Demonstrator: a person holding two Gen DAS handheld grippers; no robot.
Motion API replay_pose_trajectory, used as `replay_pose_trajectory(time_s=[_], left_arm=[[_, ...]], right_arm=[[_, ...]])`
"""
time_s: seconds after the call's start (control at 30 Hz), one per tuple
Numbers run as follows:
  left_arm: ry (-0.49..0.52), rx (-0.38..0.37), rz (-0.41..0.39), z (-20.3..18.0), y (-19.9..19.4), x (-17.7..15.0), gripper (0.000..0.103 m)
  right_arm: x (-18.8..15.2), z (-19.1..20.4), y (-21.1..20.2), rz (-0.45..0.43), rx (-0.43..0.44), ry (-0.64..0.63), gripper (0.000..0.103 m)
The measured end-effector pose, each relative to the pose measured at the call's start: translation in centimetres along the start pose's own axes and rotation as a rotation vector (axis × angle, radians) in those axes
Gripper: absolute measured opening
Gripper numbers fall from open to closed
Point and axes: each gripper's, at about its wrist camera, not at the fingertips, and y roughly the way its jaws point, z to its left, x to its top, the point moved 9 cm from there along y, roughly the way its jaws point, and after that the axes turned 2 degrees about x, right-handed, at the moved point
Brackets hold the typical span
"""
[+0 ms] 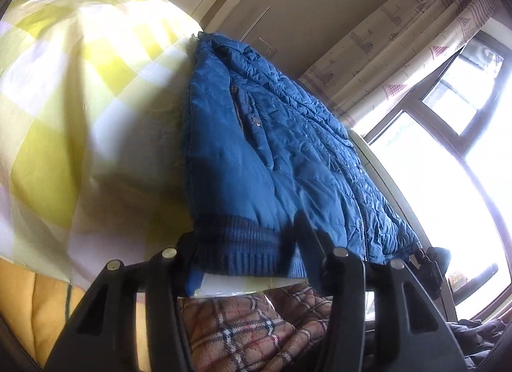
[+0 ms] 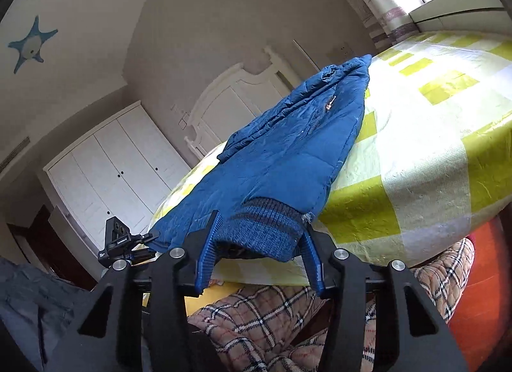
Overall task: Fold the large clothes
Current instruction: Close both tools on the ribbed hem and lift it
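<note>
In the left wrist view, a yellow-and-white checked bedspread (image 1: 80, 122) fills the left half of the frame, and the blue quilted jacket (image 1: 275, 154) lies on it from centre to lower right. The jacket's long axis runs from its collar end at the upper centre of the frame down to the ribbed knit hem (image 1: 249, 253) at lower centre, so the hem points toward the camera and hangs at the bed's edge. The left gripper (image 1: 246, 244) has its two dark fingers on either side of that hem, clamped on the ribbing. Below it, at bottom centre, lies a tan plaid blanket (image 1: 243, 333); patterned curtains (image 1: 400, 52) and a bright window (image 1: 448, 180) occupy the right side. In the right wrist view, white wardrobe doors (image 2: 112, 180) stand at centre left and a blue star decoration (image 2: 30, 44) sits on the wall at upper left. The jacket (image 2: 288, 154) stretches diagonally from its knit hem (image 2: 265, 228) at lower centre up to the collar at upper right of centre, lying on the checked bedspread (image 2: 432, 148). The right gripper (image 2: 259, 244) pinches the hem between its blue-edged fingers (image 2: 209, 244). The other gripper's body (image 2: 123, 240) shows at the jacket's left corner.
</note>
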Motion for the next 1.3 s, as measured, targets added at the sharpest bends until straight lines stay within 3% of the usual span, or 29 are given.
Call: replay_pose_trajectory(time_s=[0.13, 0.23, 0.3, 0.4, 0.43, 0.57, 0.67, 0.73, 0.97, 1.07, 1.1, 1.2, 1.3], left_arm=[[-0.023, -0.041, -0.051, -0.6, -0.7, 2.1, 0.048], [-0.040, -0.003, -0.041, 0.2, 1.0, 2.2, 0.068], [-0.038, -0.022, -0.071, 0.0, 1.2, 2.3, 0.075], [-0.006, 0.009, -0.063, -0.5, 1.5, 2.4, 0.079], [0.007, 0.019, -0.059, -0.6, 1.6, 2.4, 0.080], [0.014, 0.016, -0.045, -0.9, 1.6, 2.2, 0.077], [0.014, 0.031, -0.052, -0.8, 1.5, 2.4, 0.077], [-0.002, 0.028, -0.050, -0.4, 1.6, 2.3, 0.077], [0.021, 0.054, -0.045, -0.4, 1.5, 2.2, 0.076], [-0.014, 0.047, -0.030, 0.0, 1.5, 2.3, 0.049], [-0.012, 0.055, -0.025, 0.1, 1.5, 2.3, 0.033], [-0.001, 0.065, -0.027, 0.0, 1.1, 2.5, 0.020], [0.031, 0.075, -0.040, -1.2, 0.0, 2.6, 0.015]], right_arm=[[1.2, -0.2, 0.8, 0.014, -0.058, -0.020, 0.044], [0.9, -1.7, 1.6, 0.010, -0.086, 0.038, 0.046], [0.3, -2.3, 1.7, 0.020, -0.115, 0.053, 0.048], [-0.1, -2.6, 0.9, 0.012, -0.137, 0.060, 0.051], [-0.1, -2.7, 0.7, 0.010, -0.143, 0.065, 0.057], [0.0, -1.6, 1.3, 0.011, -0.117, 0.042, 0.060], [0.3, -1.9, 2.3, 0.031, -0.152, 0.043, 0.059], [0.3, -2.4, 2.0, 0.019, -0.149, 0.075, 0.053], [-0.3, -2.5, 1.7, 0.008, -0.148, 0.111, 0.057], [0.2, -2.1, 2.3, 0.010, -0.172, 0.088, 0.050], [0.4, -2.2, 2.4, 0.017, -0.207, 0.069, 0.040], [0.5, -1.9, 2.5, 0.029, -0.255, 0.029, 0.022], [0.9, -0.6, 1.6, 0.016, -0.263, 0.001, 0.017]])
